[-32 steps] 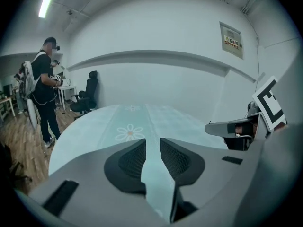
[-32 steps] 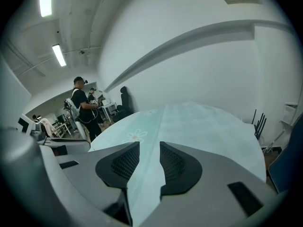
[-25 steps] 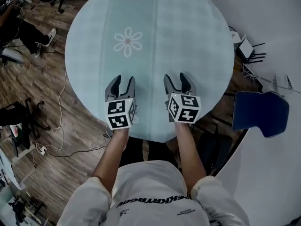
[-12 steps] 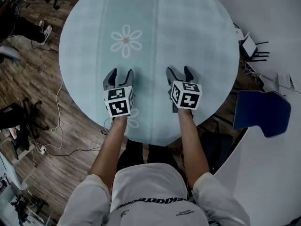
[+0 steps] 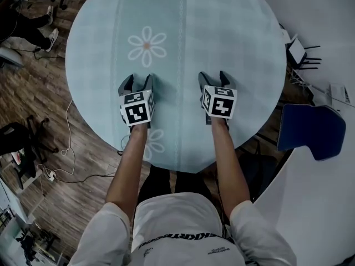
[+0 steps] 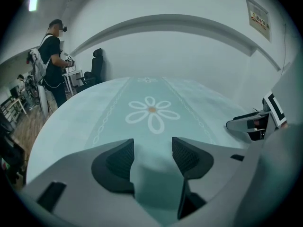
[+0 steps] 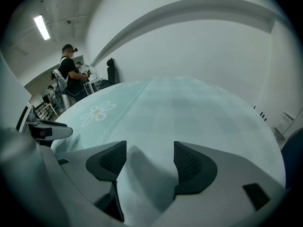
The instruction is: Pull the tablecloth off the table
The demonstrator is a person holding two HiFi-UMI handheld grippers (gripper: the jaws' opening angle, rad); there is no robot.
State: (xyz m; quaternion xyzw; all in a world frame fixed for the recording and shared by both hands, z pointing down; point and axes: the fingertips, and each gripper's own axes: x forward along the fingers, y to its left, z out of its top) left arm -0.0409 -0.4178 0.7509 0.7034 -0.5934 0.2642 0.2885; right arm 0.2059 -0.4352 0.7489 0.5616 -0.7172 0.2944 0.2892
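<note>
A pale teal tablecloth [image 5: 183, 32] with white daisy prints [image 5: 146, 45] covers the round table. Both grippers hover low over its near part, side by side, jaws pointing away from me. My left gripper [image 5: 137, 82] is open; in the left gripper view [image 6: 152, 143] a low raised fold of cloth lies between its spread pads [image 6: 116, 162], which do not press on it. My right gripper [image 5: 213, 77] is open too; in the right gripper view [image 7: 150, 146] a similar soft ridge of cloth shows between its jaws, untouched.
A blue chair [image 5: 308, 132] stands at the right of the table, a white folded stand [image 5: 297, 51] behind it. Cables [image 5: 69, 148] trail over the wooden floor at the left. A seated person's legs [image 5: 33, 29] show upper left; another person [image 6: 54, 56] stands beyond the table.
Both grippers have moved forward from the table's near edge towards its middle, and their jaws stand wider apart than a second ago.
</note>
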